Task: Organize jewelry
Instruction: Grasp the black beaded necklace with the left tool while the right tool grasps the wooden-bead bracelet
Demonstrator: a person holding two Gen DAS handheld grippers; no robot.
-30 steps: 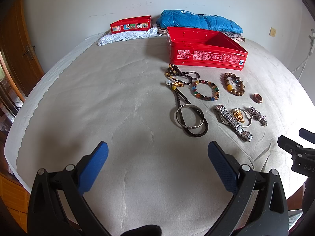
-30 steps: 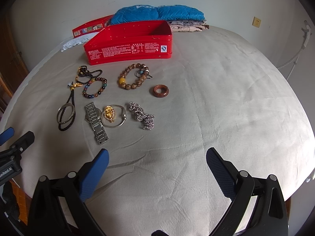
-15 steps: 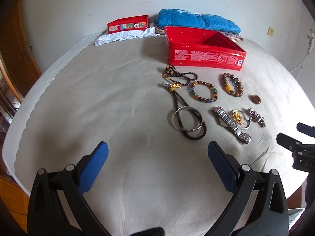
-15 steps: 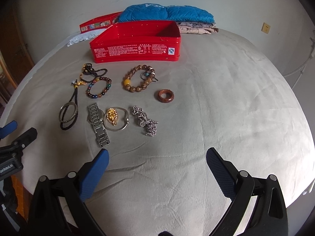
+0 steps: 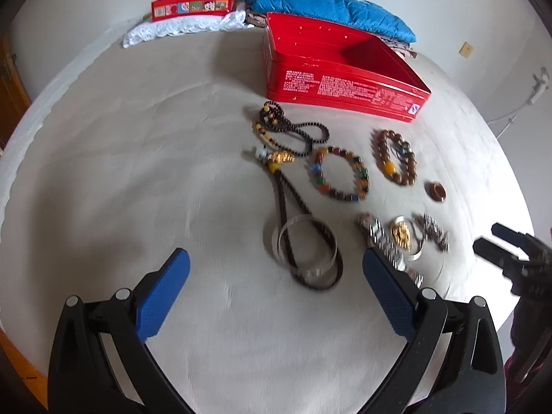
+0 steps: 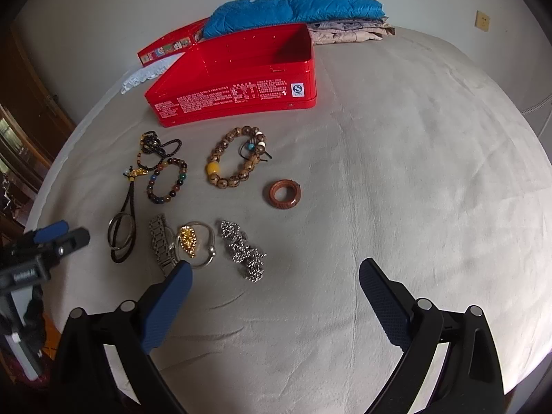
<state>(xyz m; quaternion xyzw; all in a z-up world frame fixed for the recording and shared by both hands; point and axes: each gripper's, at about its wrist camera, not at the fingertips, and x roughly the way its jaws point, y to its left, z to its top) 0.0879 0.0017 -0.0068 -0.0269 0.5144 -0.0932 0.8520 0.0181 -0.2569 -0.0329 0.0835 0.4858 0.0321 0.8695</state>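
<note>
Both the left gripper point(image 5: 274, 269) and right gripper point(image 6: 274, 277) hover spread and empty over jewelry on the bed point(image 6: 414, 172), the metal watch point(image 6: 159, 243) lying lengthwise toward the open red tin point(image 6: 238, 93).

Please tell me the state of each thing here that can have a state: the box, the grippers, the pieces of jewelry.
Red tin box: open, nothing visible inside.
Left gripper: open, holding nothing.
Right gripper: open, holding nothing.
Brown ring: lying flat on the bed.
Wooden bead bracelet: flat, not in the box.
Metal watch band: laid out straight.
Blue quilt: folded.
</note>
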